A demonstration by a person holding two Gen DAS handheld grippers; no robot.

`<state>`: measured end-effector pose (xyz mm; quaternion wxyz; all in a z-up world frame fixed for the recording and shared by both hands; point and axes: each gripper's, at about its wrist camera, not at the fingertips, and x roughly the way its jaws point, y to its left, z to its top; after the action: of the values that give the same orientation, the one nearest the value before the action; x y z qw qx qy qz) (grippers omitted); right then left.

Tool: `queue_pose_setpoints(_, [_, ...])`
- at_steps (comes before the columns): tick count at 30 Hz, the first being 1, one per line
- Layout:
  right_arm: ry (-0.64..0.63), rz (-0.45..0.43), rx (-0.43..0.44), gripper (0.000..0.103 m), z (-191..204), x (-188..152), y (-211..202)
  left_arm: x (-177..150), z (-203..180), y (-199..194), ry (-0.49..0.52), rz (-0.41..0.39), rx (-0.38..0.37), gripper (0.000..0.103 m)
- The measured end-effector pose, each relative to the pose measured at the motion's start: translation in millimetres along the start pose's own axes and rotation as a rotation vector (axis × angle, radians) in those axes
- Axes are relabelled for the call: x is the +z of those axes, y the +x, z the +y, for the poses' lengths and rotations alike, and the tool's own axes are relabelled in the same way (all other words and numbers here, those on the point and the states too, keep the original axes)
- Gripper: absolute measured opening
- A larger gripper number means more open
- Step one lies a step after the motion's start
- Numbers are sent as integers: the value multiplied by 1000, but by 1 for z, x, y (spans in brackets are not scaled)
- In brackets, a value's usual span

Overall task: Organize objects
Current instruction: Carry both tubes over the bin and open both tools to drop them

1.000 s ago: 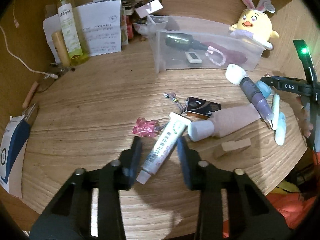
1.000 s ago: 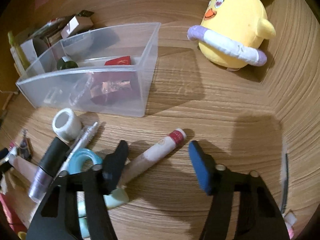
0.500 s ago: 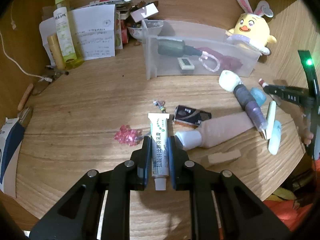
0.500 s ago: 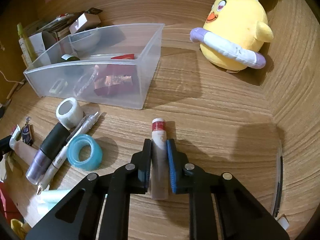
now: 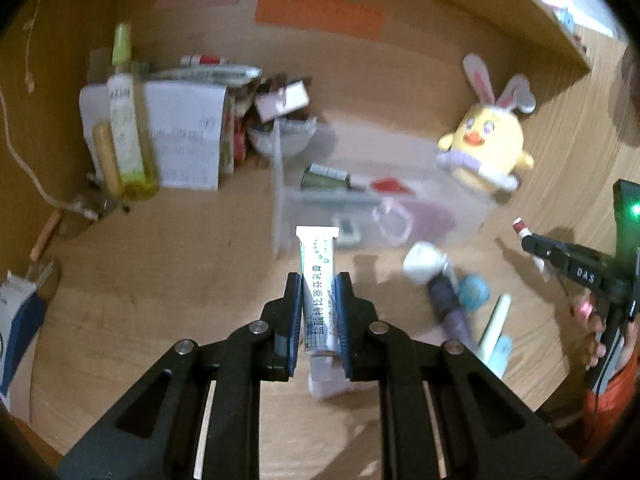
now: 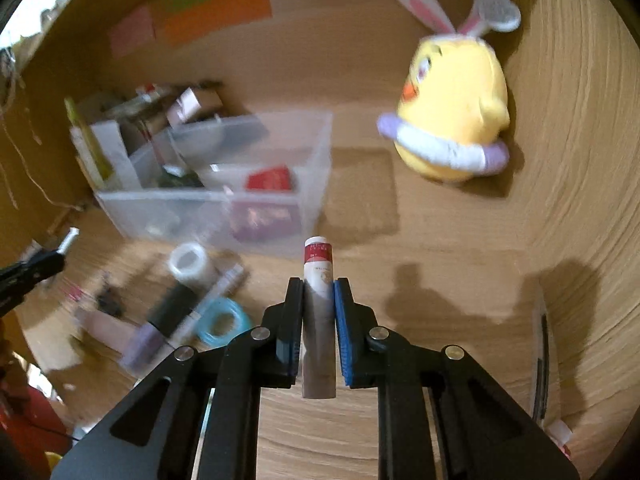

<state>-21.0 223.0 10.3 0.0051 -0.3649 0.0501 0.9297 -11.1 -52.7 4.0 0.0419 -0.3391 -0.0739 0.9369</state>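
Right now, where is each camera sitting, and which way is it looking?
Left wrist view: sits on the left tongs, looking forward and down at the desk; its fingers clamp a white tube; the right tongs and a hand show at the right edge.
Right wrist view: sits on the right tongs, looking down the same way; its fingers clamp a red-capped stick; the left tongs' tip shows at left.
Both show the clear bin and yellow chick toy.

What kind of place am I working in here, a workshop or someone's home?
Most likely a home desk or wooden shelf nook: sticky notes on the back panel, a plush chick and a clear bin of toiletries among scattered clutter.
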Motion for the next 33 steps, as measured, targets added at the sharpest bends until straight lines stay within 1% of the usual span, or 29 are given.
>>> queue_pose_setpoints(4, [-14, -77, 38, 14, 13, 18, -15, 23, -9, -4, 25, -52, -4, 16])
queue_pose_setpoints(7, [-23, -119, 52, 14, 23, 29, -18, 38, -15, -2, 48, -69, -3, 16])
queue_pose_setpoints(12, [-35, -159, 77, 14, 41, 49, -13, 57, -25, 10, 83, -69, -2, 16])
queue_pose_setpoints(22, [-61, -150, 109, 14, 58, 87, 13, 85, -46, 49, 127, -16, -39, 16])
queue_pose_setpoints(27, [-80, -134, 89, 14, 61, 100, 30, 96, -55, 74, 142, 20, -50, 16])
queue_pose_setpoints(33, [-91, -83, 73, 14, 59, 107, 57, 104, -54, 102, 138, 71, -43, 16])
